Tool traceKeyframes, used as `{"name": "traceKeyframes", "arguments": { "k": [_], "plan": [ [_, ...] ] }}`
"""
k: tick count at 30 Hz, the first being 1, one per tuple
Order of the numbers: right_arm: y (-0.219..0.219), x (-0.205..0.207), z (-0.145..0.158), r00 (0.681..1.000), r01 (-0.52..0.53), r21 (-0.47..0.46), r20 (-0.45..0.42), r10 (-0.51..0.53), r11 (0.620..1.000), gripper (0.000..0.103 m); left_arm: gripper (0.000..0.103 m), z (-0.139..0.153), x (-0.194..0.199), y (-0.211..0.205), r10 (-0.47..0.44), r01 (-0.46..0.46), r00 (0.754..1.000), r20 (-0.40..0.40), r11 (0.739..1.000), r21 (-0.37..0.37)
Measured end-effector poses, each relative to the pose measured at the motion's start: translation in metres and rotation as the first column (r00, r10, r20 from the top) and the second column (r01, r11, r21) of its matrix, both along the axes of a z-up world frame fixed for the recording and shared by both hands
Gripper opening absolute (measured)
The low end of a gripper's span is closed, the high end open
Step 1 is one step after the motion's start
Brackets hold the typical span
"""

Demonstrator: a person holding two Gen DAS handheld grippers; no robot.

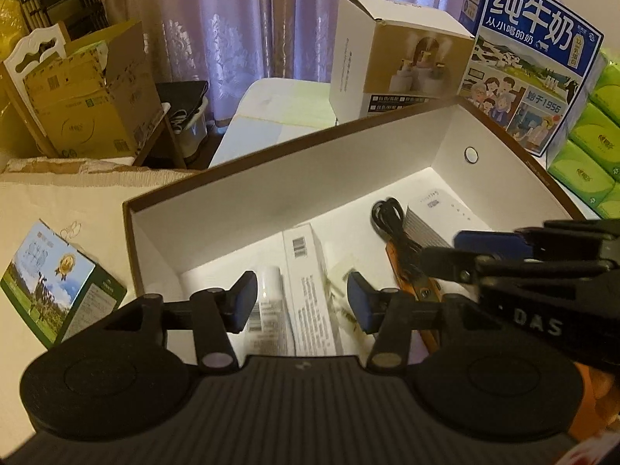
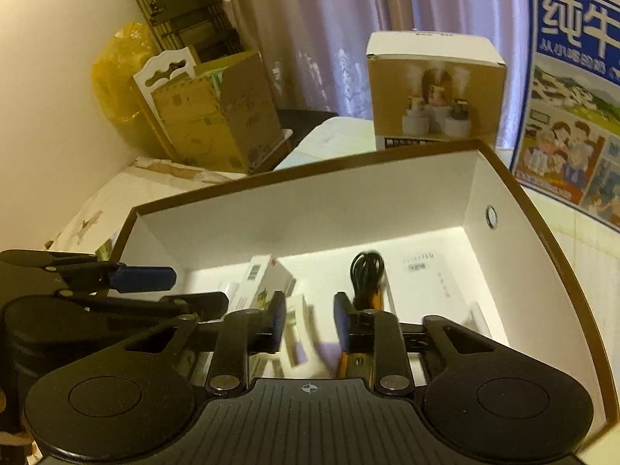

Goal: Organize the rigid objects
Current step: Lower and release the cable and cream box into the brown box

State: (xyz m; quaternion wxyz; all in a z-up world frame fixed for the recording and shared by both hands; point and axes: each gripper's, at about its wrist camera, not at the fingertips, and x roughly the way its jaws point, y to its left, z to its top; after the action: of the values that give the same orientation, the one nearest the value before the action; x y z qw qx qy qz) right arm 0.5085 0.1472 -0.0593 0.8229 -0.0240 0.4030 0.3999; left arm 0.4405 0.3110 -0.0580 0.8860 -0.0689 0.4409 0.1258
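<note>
Now both my hand-held grippers, left (image 1: 301,299) and right (image 2: 309,323), hang parted and empty over the box (image 1: 279,178). I judge a drop-off just finished; next I fetch the milk carton (image 1: 58,283) outside.

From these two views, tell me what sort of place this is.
Probably a room in a home used partly for storage: lilac curtains behind, an open cardboard carton on a stand, a milk carton case and stacked green tissue packs.

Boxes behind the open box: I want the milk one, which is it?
The tall blue box at far right; the other box beside it is white and tan.
</note>
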Motion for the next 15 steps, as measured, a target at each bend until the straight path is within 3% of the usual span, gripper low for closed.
{"name": "traceKeyframes", "arguments": {
  "k": [5,15],
  "plan": [
    [-0.016,-0.011,0.003,1.000,0.028,0.015,-0.013,-0.027,1.000,0.045,0.047,0.007,-0.012,-0.005,-0.003,0.004,1.000,0.014,1.000,-0.014],
    [-0.041,-0.029,0.021,0.997,0.073,0.060,-0.012,-0.073,0.996,0.063,0.051,0.028,-0.040,-0.018,-0.006,0.008,0.999,0.054,0.999,-0.034]
  ]
}}
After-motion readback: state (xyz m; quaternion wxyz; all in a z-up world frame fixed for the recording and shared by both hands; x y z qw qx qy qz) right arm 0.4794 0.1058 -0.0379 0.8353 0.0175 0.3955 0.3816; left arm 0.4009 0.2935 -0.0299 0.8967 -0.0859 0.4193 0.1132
